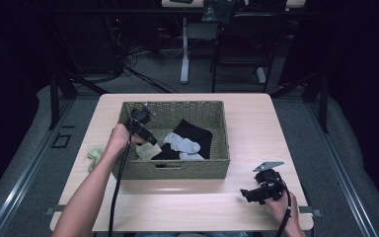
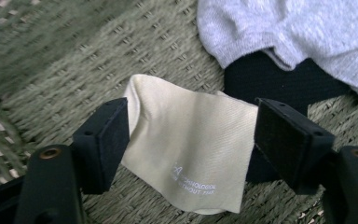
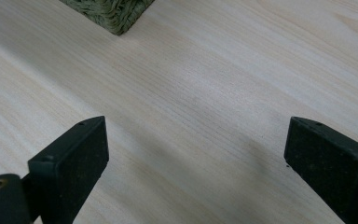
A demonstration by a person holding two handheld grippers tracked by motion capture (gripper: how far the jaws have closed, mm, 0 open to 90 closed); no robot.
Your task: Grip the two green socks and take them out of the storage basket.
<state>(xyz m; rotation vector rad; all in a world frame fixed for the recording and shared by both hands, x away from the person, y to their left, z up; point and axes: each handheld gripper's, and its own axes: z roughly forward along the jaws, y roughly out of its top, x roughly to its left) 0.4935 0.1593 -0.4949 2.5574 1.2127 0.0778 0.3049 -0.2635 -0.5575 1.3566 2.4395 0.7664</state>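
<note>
**Desk:** Where did the work stand when the frame was taken?

**Photographer:** The left gripper (image 1: 148, 139) was down inside the woven basket (image 1: 172, 169), its jaws straddling a cream cloth (image 2: 186, 154) that lay on the basket floor near the front-left corner. One pad (image 2: 103, 140) was at the cloth's folded edge, the other just beside its far edge; the jaws were not pressed home, so nothing had been lifted. By the look of it, the pick was only beginning.

**Desk:** And the other hand?

**Photographer:** The right gripper (image 1: 249, 194) rested over bare table (image 3: 205, 84) near the front-right corner, jaws wide apart and empty, well clear of the basket.

**Desk:** What was left to do?

**Photographer:** Most of it, judging by the contents. A grey sock (image 1: 181, 144) and a black garment (image 1: 196, 133) remained in the basket. A pale green cloth (image 1: 96, 154) lay on the table just outside the basket's left wall.

**Desk:** Anything in the way?

**Photographer:** The black garment touched the cream cloth's far edge, beside one pad, and might have been caught along with it. The basket wall also stood close to the hand.
</note>
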